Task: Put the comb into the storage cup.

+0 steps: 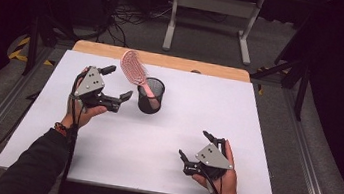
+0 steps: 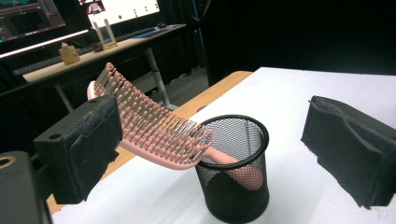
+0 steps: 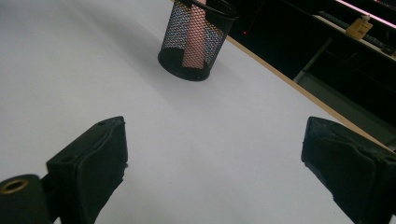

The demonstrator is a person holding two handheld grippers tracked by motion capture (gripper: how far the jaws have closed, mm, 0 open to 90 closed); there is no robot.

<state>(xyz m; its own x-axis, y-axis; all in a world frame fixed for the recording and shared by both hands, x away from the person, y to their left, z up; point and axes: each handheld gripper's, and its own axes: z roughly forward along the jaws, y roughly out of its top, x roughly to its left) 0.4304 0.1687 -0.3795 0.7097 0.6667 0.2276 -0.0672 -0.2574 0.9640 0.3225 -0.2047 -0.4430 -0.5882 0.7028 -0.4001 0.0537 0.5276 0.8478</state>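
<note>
A pink hairbrush (image 1: 134, 68) stands handle-down in a black mesh cup (image 1: 150, 95) on the white table (image 1: 166, 126), its bristled head leaning out to the far left. My left gripper (image 1: 117, 83) sits open just left of the cup, holding nothing. In the left gripper view the brush (image 2: 149, 128) and cup (image 2: 236, 179) lie between the wide jaws, a little ahead. My right gripper (image 1: 195, 144) rests open near the front right of the table. The right gripper view has the cup (image 3: 196, 39) far ahead with the pink handle (image 3: 194, 37) inside.
A wooden strip (image 1: 165, 60) edges the table's far side. Beyond it stands a white-legged desk (image 1: 211, 16) with cables on the floor. Monitors and a small bottle (image 2: 69, 53) sit on a desk behind the brush in the left gripper view.
</note>
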